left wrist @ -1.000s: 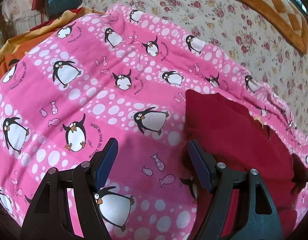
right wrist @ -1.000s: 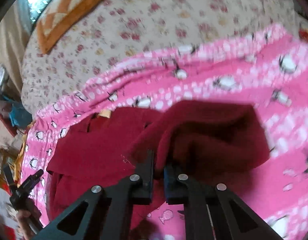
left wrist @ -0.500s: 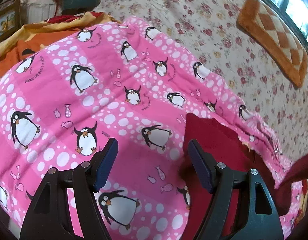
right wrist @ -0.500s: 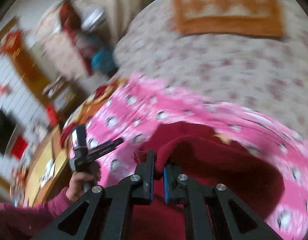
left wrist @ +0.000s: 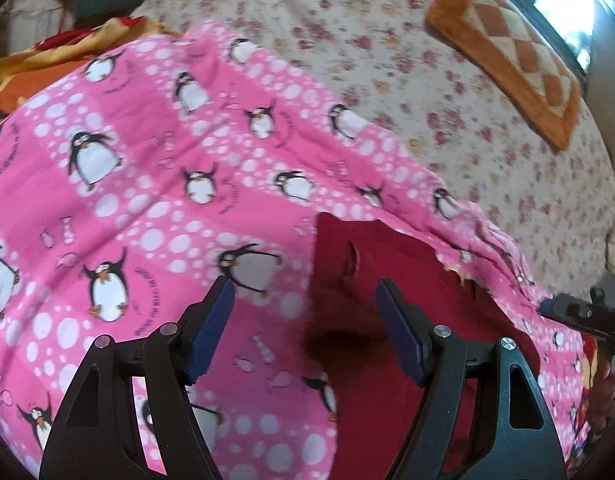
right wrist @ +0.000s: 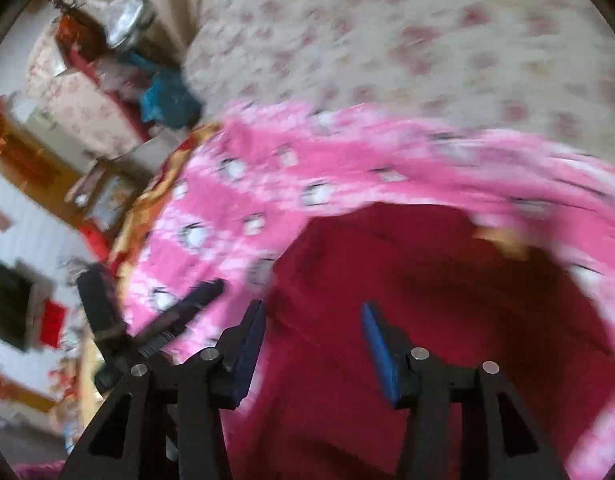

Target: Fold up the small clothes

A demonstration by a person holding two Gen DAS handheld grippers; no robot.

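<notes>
A small dark red garment (left wrist: 391, 280) lies folded on a pink penguin-print blanket (left wrist: 147, 168). My left gripper (left wrist: 303, 320) is open and empty, above the garment's left edge. In the right wrist view the red garment (right wrist: 447, 288) fills the lower right, blurred by motion. My right gripper (right wrist: 313, 340) is open and empty above it. The left gripper (right wrist: 187, 308) shows at the left of that view, and the right gripper shows at the right edge of the left wrist view (left wrist: 579, 312).
The blanket lies on a floral bedspread (left wrist: 387, 60). An orange checked cushion (left wrist: 511, 48) lies at the far right of the bed. Orange and yellow cloth (left wrist: 47, 68) lies past the blanket's left edge. Furniture and clutter (right wrist: 87, 80) stand beyond the bed.
My right gripper has opened and let go of the red garment, which now lies flat. The left gripper has stayed open and shifted a little.
</notes>
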